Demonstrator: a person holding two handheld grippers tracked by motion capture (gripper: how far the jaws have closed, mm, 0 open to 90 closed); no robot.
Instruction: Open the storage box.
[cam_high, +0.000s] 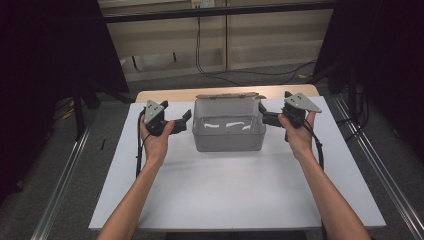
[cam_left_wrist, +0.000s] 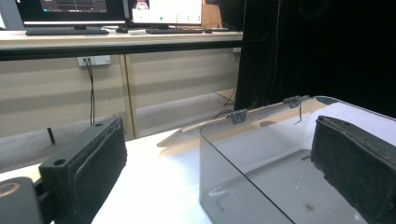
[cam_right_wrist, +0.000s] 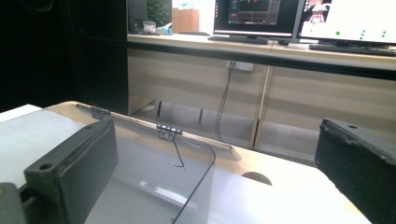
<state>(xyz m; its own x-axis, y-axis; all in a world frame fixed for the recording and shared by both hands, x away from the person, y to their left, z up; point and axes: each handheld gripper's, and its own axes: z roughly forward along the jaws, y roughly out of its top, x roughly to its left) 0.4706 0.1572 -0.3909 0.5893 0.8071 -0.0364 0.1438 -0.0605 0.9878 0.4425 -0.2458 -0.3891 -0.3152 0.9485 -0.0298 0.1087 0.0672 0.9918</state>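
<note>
We note a white surface (cam_high: 240, 190) on grey floor (cam_high: 100, 150), beige wood panelling (cam_high: 260, 35) behind, lit monitors (cam_left_wrist: 163, 11) on a counter (cam_left_wrist: 116, 37), black curtains (cam_high: 45, 55) flanking.

Clear plastic box (cam_high: 228, 131), lid open and tipped back, sits between the two grippers on the white table (cam_high: 235, 190). Left gripper (cam_high: 183, 121) just beside the box's left wall, jaws apart. Right gripper (cam_high: 263, 114) at the box's right wall, contact unclear.
</note>
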